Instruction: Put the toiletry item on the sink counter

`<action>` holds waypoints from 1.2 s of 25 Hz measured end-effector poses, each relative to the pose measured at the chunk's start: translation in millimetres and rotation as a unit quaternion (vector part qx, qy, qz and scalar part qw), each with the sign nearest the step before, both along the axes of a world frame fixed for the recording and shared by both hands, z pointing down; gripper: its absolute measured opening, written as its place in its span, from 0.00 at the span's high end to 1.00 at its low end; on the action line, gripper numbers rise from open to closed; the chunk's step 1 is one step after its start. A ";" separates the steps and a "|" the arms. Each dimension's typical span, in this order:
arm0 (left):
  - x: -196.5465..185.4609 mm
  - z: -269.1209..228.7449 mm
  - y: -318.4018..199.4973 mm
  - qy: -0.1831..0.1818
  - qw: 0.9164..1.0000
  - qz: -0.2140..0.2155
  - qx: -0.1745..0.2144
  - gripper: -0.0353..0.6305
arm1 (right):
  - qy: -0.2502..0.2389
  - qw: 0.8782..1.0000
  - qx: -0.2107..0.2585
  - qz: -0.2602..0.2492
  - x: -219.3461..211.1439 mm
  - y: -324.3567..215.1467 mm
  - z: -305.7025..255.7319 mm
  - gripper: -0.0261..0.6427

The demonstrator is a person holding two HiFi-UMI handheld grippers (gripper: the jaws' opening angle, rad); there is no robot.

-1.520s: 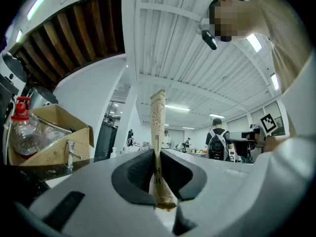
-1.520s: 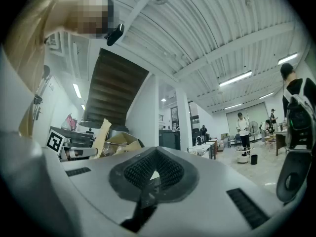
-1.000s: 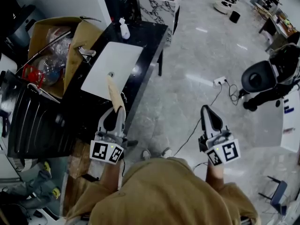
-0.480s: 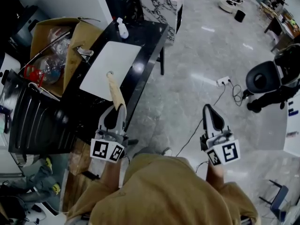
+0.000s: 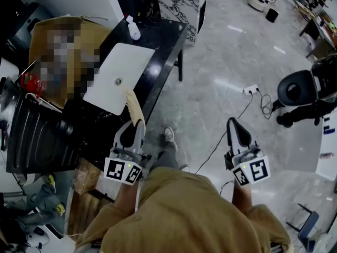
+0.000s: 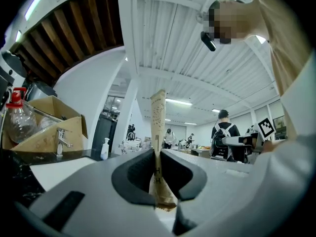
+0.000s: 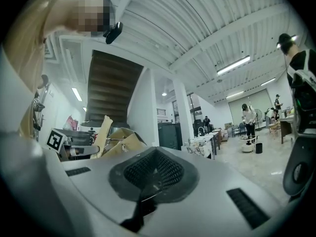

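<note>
A person in a tan top holds the left gripper (image 5: 136, 124) at the near end of the black sink counter (image 5: 167, 40), its jaws clamped flat on a cream-tan toiletry tube (image 5: 134, 105). The tube sticks straight out ahead of the jaw tips, in line with the gripper. In the head view its far end shows against the near corner of the counter's white sink basin (image 5: 113, 78). How high it hangs above the counter cannot be told from there.

In the left gripper view the dark pads of the left gripper (image 6: 157, 158) press on both faces of the toiletry tube (image 6: 158, 125) low on its length. A wider, crinkled end lies back between the jaws, and the long narrow part rises clear beyond them. The tube is thin and flat and tapers toward a squared-off tip. It carries rows of small dark dots, a few short dark bars and the letter H printed near the grip.

The right gripper (image 5: 235, 123) is held over the pale floor, well apart from the sink counter on the side away from the basin. In the right gripper view the meshed pads of the right gripper (image 7: 154, 169) meet with nothing between them.

A white pump bottle (image 5: 134, 28) stands at the counter's far end, beyond the basin. A chrome faucet (image 6: 60, 141) and an open cardboard box (image 6: 47, 120) stand along the counter's far long side from the person.
</note>
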State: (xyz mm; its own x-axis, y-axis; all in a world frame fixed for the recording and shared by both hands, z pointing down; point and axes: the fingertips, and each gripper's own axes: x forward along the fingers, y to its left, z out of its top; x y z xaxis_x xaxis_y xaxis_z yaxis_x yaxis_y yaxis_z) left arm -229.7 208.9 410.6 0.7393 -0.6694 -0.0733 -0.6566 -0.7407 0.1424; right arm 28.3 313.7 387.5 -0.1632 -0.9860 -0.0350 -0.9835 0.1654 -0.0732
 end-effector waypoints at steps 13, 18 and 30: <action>67.7 8.6 -195.2 0.033 0.999 0.019 -0.011 0.90 | 0.024 0.999 -0.026 0.003 46.3 -180.8 -4.5 0.96; 87.4 4.6 -286.4 0.045 0.998 0.039 -0.020 0.90 | 0.035 0.999 -0.026 0.001 54.2 -276.9 -23.5 0.96; 134.5 42.5 -375.5 0.040 0.994 0.058 -0.087 0.90 | 0.017 0.998 -0.056 -0.005 88.4 -384.1 -8.4 0.96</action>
